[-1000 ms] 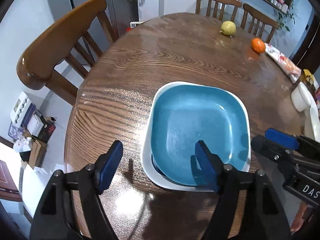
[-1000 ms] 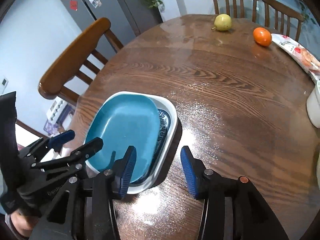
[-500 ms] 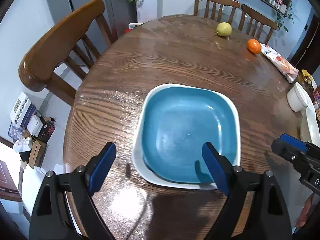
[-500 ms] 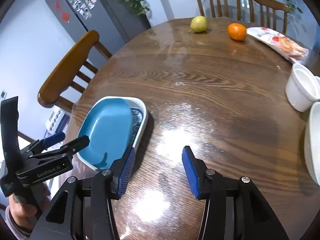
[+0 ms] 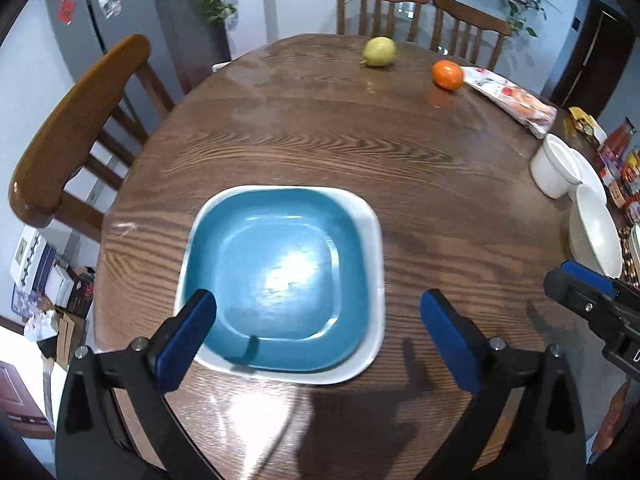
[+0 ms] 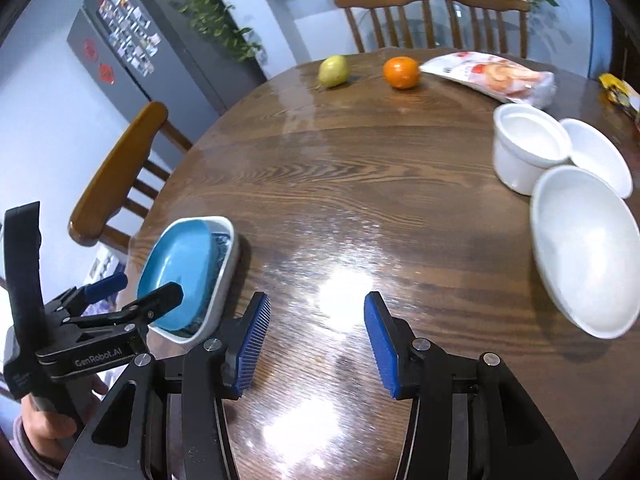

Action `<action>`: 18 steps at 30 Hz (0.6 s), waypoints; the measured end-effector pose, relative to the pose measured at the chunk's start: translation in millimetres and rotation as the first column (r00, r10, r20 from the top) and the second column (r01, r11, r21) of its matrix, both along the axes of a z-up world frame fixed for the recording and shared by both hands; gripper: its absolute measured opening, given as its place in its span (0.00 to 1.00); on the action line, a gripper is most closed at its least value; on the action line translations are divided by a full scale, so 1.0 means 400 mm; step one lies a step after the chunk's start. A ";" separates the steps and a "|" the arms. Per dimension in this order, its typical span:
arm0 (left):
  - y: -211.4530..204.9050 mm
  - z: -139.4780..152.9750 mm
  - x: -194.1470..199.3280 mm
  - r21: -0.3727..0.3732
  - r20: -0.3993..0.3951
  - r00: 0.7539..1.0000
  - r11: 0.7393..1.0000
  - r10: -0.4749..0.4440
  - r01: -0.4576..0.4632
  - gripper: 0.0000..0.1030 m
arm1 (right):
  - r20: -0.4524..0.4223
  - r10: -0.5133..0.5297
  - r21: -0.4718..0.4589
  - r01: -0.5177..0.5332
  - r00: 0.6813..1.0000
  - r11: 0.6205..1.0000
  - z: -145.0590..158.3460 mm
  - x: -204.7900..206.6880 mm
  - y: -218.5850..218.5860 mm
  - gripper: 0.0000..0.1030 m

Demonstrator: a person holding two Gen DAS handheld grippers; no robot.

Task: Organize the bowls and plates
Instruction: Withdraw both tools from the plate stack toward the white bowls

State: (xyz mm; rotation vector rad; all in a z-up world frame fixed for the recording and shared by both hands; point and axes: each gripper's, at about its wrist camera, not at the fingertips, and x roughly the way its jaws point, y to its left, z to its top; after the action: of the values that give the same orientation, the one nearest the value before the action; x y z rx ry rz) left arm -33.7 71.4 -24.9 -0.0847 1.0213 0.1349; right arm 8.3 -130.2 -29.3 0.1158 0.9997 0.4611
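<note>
In the left wrist view, the left gripper (image 5: 318, 338) is hanging over the near edge of the round dark wooden table (image 5: 360, 148) with its jaws opening wide and nothing pinched between them, while the square blue plate (image 5: 280, 276) is sitting nested in the square white dish (image 5: 374, 248) just ahead of its blue pads. In the right wrist view, the right gripper (image 6: 316, 344) is hovering half spread and empty over bare tabletop, the nested plates lying to its left by the table edge and three white ceramic bowls (image 6: 576, 248) clustering at the right.
</note>
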 end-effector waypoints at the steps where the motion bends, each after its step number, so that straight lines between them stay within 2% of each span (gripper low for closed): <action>1: -0.008 0.001 0.003 0.001 0.000 1.000 1.000 -0.006 0.006 0.99 | 0.002 -0.011 0.003 0.011 1.000 1.000 0.002 -0.003 -0.016 0.48; 11: -0.111 0.006 0.015 0.014 0.004 0.998 0.998 -0.064 0.064 0.99 | 0.025 -0.099 0.027 0.098 0.995 0.995 0.019 -0.015 -0.143 0.48; 18: -0.186 0.024 0.015 0.017 0.035 0.995 0.996 -0.094 0.093 0.99 | 0.035 -0.124 0.042 0.123 0.992 0.992 0.023 -0.016 -0.212 0.48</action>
State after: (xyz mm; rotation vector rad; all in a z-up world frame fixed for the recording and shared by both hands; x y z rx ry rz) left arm -27.5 -3.0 -15.2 -0.0253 0.9868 0.0559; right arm 1.9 -214.8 -19.9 0.2033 0.9409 0.3687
